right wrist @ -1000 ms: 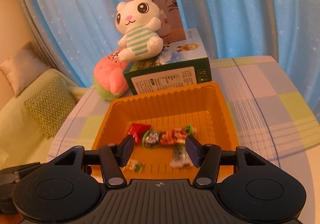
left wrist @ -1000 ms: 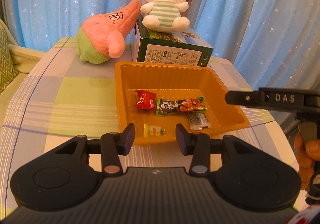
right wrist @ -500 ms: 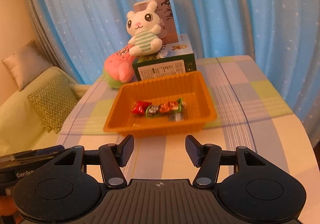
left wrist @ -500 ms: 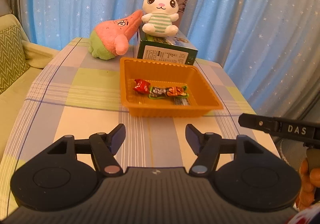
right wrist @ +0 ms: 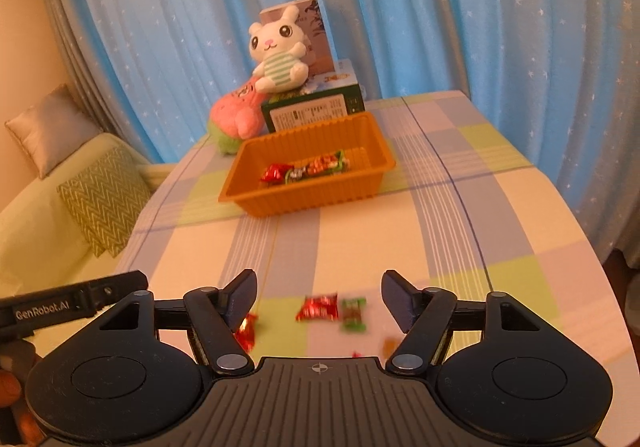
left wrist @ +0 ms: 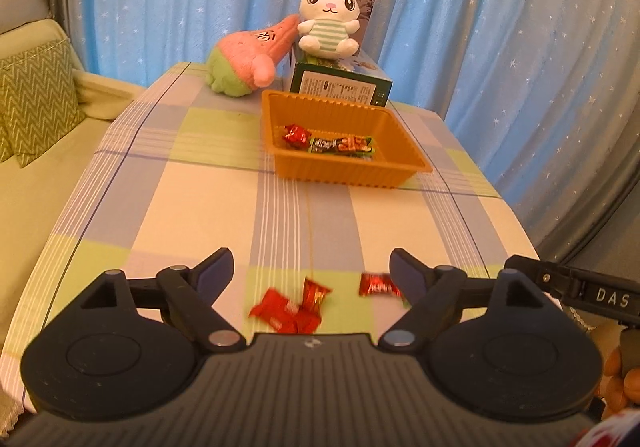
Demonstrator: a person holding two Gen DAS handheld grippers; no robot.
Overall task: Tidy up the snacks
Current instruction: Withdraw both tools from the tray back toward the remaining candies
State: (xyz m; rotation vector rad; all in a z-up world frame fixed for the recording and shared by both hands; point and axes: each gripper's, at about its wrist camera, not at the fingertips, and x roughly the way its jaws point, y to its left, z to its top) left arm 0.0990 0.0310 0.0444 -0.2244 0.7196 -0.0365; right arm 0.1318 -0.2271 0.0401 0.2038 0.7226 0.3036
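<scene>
Left hand-held gripper (right wrist: 72, 301) reads "GenRobot.AI"; right hand-held gripper (left wrist: 580, 289) "DAS".

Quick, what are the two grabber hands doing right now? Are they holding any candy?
Left gripper: open, holding nothing; red candies lie on the table below it.
Right gripper: open, holding nothing; a red candy and a green candy lie below it.

Both grippers pulled back from orange tray (left wrist: 348, 171), fingers (left wrist: 216, 271) spread wider, loose red candies (left wrist: 288, 311) now visible.
</scene>
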